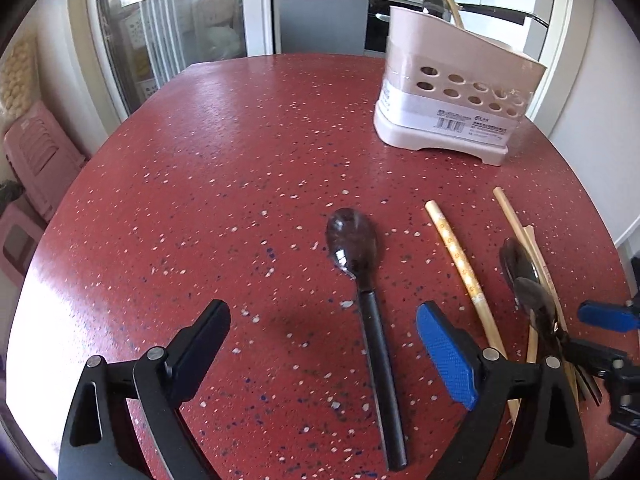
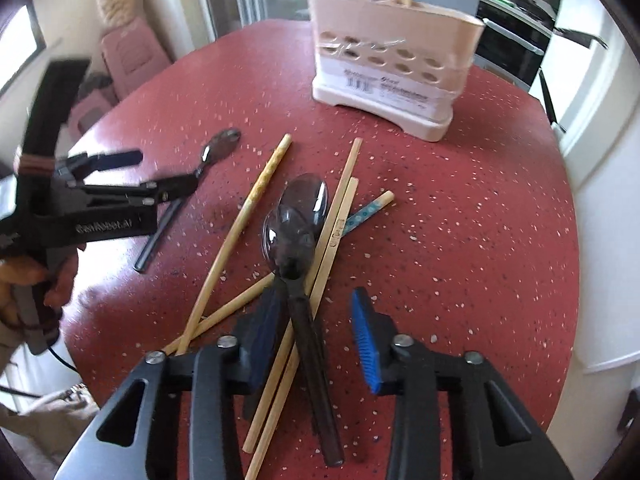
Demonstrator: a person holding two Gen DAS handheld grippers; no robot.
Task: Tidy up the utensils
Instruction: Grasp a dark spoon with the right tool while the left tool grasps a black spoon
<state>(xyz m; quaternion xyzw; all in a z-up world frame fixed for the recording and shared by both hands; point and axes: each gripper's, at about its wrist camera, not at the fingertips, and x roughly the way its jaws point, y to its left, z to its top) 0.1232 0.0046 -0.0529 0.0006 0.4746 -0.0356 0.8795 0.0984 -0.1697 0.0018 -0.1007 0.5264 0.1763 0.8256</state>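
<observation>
Looking along the left gripper (image 1: 324, 344), I see its jaws spread wide and empty above the red speckled table (image 1: 200, 160), with a lone dark spoon (image 1: 362, 280) lying between them, its bowl pointing toward the pink utensil holder (image 1: 452, 92) at the far right. Closing off-centre could skid that slim handle sideways rather than catch it. From the right gripper (image 2: 316, 340), also wide open and holding nothing, a heap sits beneath: two stacked spoons (image 2: 296, 224) across several bamboo chopsticks (image 2: 236, 228). A grab there could pinch a chopstick along with the spoon handle or scatter the pile. What already stands inside the holder is mostly hidden, and the left gripper is blurred here.
</observation>
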